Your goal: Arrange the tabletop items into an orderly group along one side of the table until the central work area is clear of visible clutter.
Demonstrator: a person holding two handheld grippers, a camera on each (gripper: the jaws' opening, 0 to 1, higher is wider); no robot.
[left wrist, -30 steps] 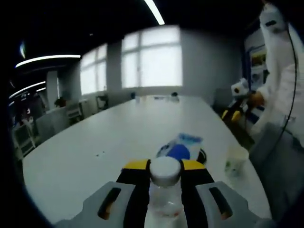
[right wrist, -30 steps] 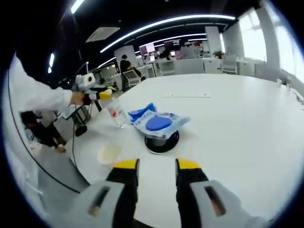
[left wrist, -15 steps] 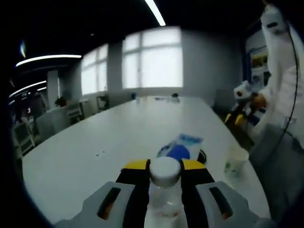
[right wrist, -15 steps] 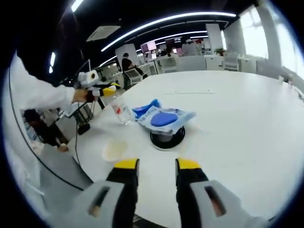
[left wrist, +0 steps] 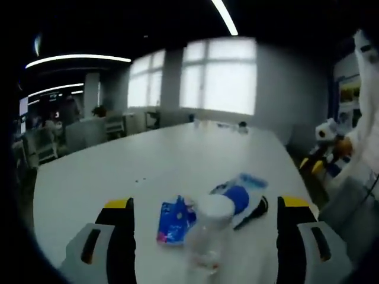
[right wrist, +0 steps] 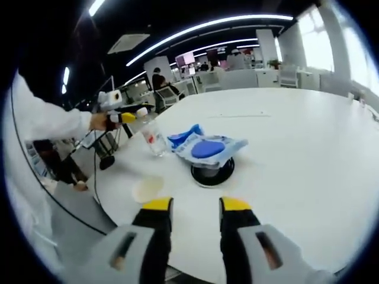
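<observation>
An open-plan office. A long white bench [right wrist: 308, 136] stands under strip ceiling lights [right wrist: 201, 26], with big windows [left wrist: 222, 80] and rows of desks and chairs [right wrist: 237, 77] behind.

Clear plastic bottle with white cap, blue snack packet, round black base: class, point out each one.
Clear plastic bottle with white cap [left wrist: 208, 228], left gripper view, its body.
Blue snack packet [left wrist: 173, 220], left gripper view, its face.
Round black base [right wrist: 212, 174], right gripper view, its rim.

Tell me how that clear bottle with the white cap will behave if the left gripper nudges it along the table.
The clear bottle looks nearly empty, so probably light. It stands upright, tall on a narrow base, between the open left gripper, so a high push may tip it. Its round body would likely roll once down on the smooth table.
</observation>
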